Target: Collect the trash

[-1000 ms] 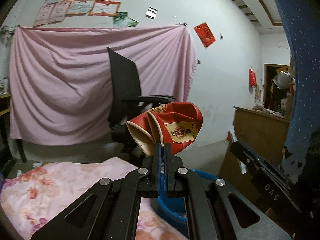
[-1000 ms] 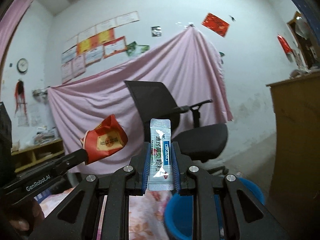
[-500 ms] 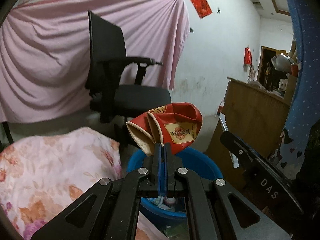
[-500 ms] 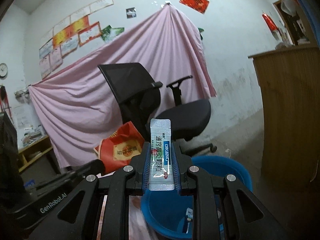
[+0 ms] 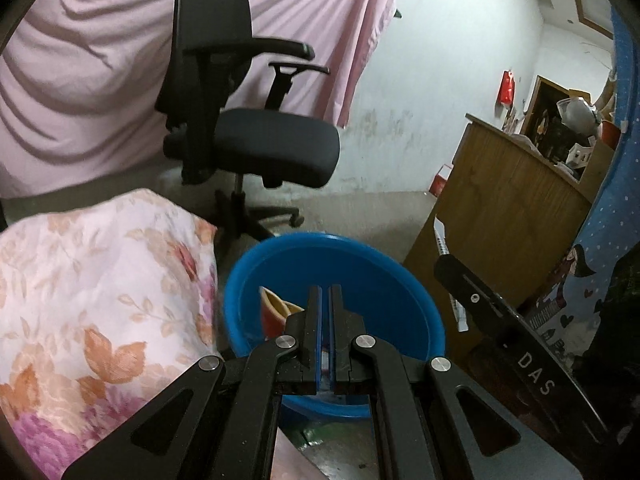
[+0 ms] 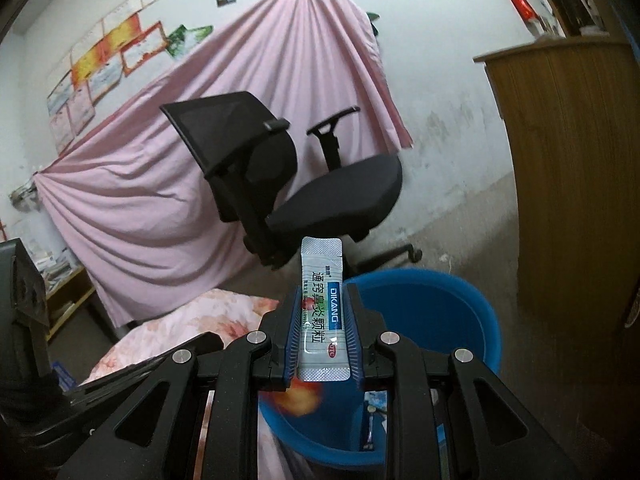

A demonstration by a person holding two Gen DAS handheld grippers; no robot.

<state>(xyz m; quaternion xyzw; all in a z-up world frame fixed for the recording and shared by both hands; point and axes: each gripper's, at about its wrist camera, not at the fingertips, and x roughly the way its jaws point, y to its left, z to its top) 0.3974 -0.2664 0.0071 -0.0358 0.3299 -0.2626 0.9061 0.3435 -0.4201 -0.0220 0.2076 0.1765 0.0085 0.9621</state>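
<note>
A blue basin [image 5: 400,280] stands on the floor just beyond my left gripper [image 5: 325,292]. The left jaws are shut with nothing between them. A red and yellow wrapper [image 5: 274,314] lies inside the basin against its left wall. In the right wrist view it shows as a red-orange blur [image 6: 300,400] below the fingers. My right gripper [image 6: 322,312] is shut on a silver sachet [image 6: 322,280] with a blue label, which stands upright. It hangs over the near left rim of the basin [image 6: 440,312]. The right gripper's body [image 5: 520,340] crosses the left wrist view at the right.
A black office chair [image 5: 256,148] stands behind the basin before a pink sheet [image 5: 80,80]. A floral cloth [image 5: 100,300] covers the surface left of the basin. A wooden cabinet [image 5: 500,220] is close on the right. The basin also holds small bits of trash [image 6: 370,420].
Both grippers tipped down and moved toward the basin. The red wrapper left the left gripper's jaws and now lies in the basin. The sachet stays in the right gripper.
</note>
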